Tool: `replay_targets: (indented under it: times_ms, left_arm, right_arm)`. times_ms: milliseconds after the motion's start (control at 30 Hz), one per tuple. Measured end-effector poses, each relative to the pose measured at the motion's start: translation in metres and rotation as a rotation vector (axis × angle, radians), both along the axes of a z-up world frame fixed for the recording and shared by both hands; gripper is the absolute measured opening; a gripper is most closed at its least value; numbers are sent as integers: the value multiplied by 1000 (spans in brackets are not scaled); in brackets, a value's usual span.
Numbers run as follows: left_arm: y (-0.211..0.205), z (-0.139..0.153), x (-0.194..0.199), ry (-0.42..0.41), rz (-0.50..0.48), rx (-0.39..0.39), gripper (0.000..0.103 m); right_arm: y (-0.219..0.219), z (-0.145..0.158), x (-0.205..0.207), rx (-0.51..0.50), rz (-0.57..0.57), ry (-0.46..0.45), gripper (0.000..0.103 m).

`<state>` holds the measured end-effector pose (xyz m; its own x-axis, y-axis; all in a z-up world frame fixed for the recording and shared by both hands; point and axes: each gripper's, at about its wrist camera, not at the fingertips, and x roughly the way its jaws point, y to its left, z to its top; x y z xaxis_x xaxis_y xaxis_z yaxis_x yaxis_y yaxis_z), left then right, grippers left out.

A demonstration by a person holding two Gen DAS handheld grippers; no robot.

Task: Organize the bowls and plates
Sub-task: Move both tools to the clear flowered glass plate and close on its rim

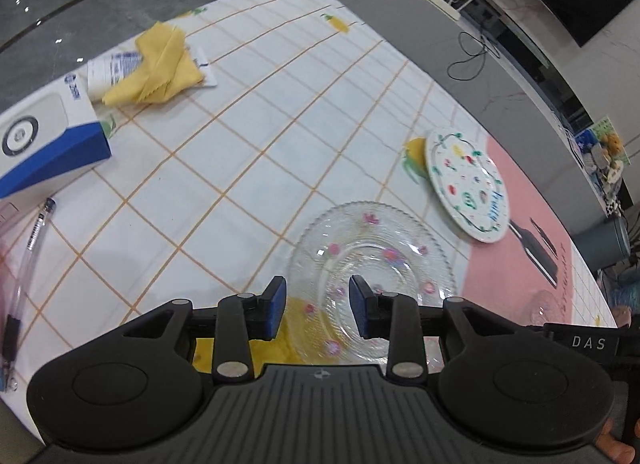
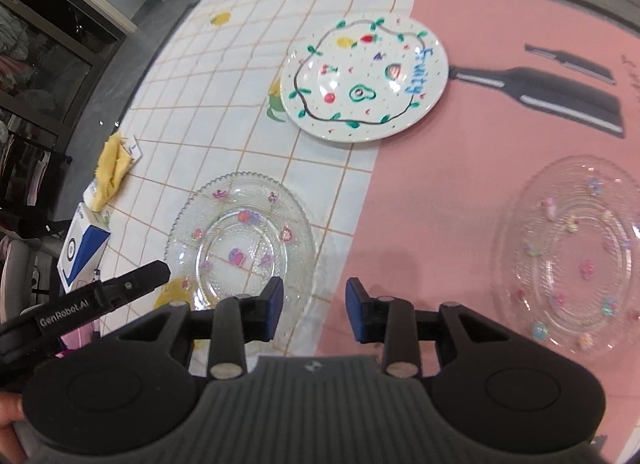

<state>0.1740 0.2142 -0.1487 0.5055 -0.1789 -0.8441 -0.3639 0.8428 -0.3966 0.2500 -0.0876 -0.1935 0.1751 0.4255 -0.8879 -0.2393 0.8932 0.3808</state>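
Note:
A clear glass plate with pink flowers (image 1: 372, 268) lies on the checked cloth; it also shows in the right wrist view (image 2: 240, 240). My left gripper (image 1: 318, 306) is open and empty, hovering over its near rim. A white painted plate (image 1: 466, 183) lies beyond it, also in the right wrist view (image 2: 364, 79). A second clear glass plate (image 2: 572, 260) lies on the pink mat at the right. My right gripper (image 2: 314, 312) is open and empty, above the mat's edge between the two glass plates.
A blue and white box (image 1: 44, 143), a yellow cloth (image 1: 160, 67) on a leaflet and a pen (image 1: 28, 260) lie at the left of the table. A knife picture (image 2: 560, 91) is printed on the pink mat. The table's far edge borders grey floor.

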Motion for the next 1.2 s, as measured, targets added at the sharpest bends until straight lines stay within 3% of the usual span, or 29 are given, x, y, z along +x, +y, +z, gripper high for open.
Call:
replay_targets:
  times_ms: [367,467,600,700,1200]
  left_arm:
    - [8,-18,5,-6,24,-37,38]
    - [7,-18,6,-7,16,-35,25]
    - [6,-20,5,-7,27,-16,15]
    - [7,-20,5,-7,31,-19,15]
    - [6,-11,0,-2,45,-15,11]
  right_arm:
    - [14,-23,15,-23,10,48,34]
    - [14,-26,16,-15,0,59,32]
    - [14,-29,16,7,-3,72,21]
    - [15,-32,15,36,-8,91,11]
    - [13,-15,8,62,-13,36,8]
